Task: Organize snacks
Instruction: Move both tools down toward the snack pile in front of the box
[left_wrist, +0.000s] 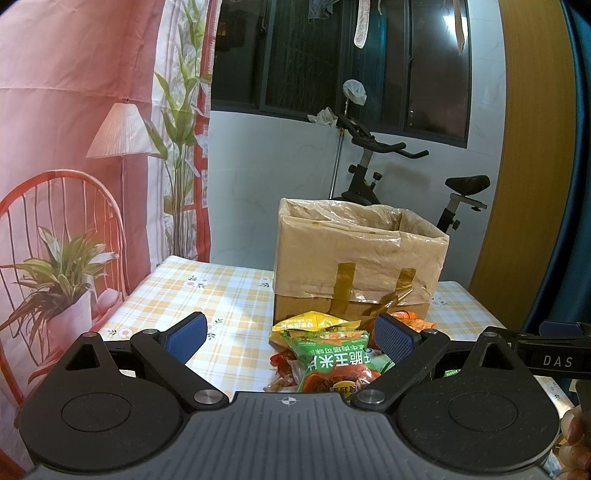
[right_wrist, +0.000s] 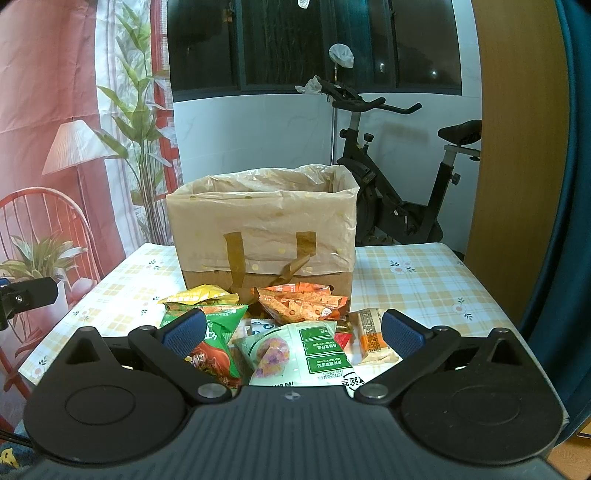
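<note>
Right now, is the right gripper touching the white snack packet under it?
Cannot tell. In the right wrist view the right gripper stands open over the white snack packet, neither pad visibly on it, but the height gap stays unclear.

"DAS" in white on right gripper (left_wrist: 554, 360) body; green snack bag (left_wrist: 334, 360): upside-down Chinese print, "玉米" legible.

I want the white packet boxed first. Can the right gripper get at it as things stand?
Probably yes. The right gripper is open, and the white snack packet lies on top of the pile directly between its fingers, nothing covering it.
</note>
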